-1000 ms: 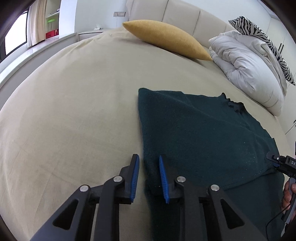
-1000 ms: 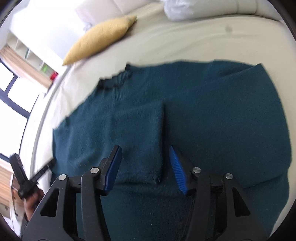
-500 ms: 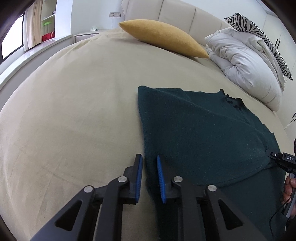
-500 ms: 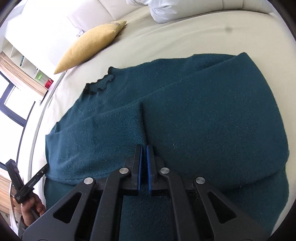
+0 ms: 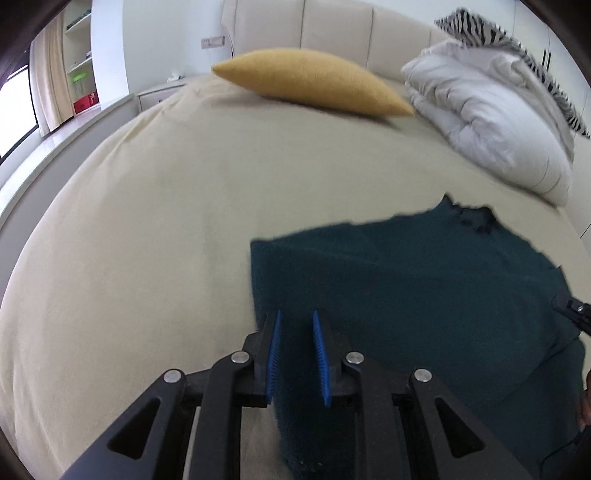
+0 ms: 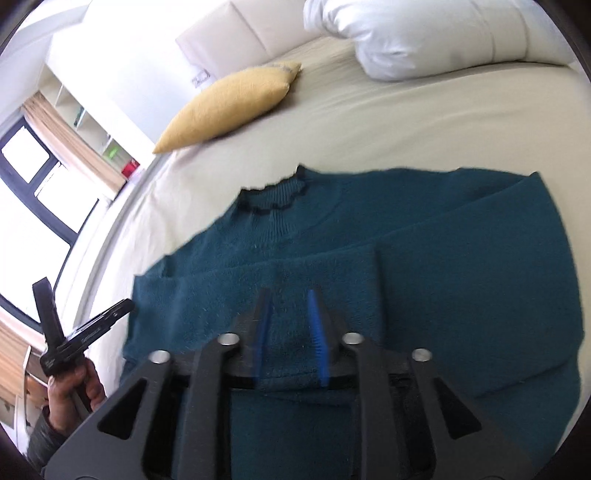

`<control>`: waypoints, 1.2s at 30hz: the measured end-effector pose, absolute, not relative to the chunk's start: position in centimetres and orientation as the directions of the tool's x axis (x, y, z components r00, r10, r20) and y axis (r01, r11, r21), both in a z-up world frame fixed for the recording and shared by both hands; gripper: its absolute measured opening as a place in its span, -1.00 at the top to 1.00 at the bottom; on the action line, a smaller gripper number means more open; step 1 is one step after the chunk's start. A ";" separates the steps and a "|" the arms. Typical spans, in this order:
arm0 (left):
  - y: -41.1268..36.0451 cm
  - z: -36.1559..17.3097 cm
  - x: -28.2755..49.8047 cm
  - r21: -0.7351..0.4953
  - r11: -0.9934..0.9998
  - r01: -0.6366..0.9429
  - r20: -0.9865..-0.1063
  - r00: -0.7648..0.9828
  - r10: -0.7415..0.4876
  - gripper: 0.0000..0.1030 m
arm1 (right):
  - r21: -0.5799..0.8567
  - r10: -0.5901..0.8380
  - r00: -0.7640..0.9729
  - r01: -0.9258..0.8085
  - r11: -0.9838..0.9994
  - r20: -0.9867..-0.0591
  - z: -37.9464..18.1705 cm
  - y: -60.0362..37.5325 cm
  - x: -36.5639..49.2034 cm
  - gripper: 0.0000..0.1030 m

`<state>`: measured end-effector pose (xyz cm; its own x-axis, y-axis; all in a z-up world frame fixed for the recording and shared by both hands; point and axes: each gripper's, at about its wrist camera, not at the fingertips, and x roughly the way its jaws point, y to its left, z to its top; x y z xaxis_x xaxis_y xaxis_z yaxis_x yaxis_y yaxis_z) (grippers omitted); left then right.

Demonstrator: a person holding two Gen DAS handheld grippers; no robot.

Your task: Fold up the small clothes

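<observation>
The left gripper (image 5: pixel 297 354) pinches the teal sweater's (image 5: pixel 424 291) near left hem edge; the right gripper (image 6: pixel 290 334) clamps the bunched hem. On the bed (image 5: pixel 147 206), the thick knit could slip out, spoiling the fold.

A wide bed (image 5: pixel 147 206) with a beige sheet filled most of both views, backed by a cream padded headboard (image 5: pixel 332 33). A mustard-yellow pillow (image 5: pixel 314 83) lay near the head, just beside a bunched white duvet (image 5: pixel 491 122) with a zebra-striped cushion (image 5: pixel 509 44) behind it. The walls (image 5: pixel 155 40) were white. Open white shelves (image 6: pixel 92 122) stood beside tan curtains (image 6: pixel 70 147) and a dark-framed window (image 6: pixel 33 195), through which bright daylight came in
</observation>
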<state>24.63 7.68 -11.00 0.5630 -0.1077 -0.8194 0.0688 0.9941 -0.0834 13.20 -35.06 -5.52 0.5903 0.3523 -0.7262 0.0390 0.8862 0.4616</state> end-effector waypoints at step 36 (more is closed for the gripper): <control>14.0 -10.9 -4.2 -0.605 0.780 0.160 -0.731 0.278 -0.624 -0.33 | 0.470 0.363 0.367 0.268 0.841 -0.857 -5.4 -50.0 -24.5 -0.16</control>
<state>-4.16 14.00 -10.93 0.2779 -0.6238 -0.7305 0.1597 0.7799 -0.6052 -24.49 -50.04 -5.35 0.3666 0.3625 -0.8568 0.2675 0.8410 0.4703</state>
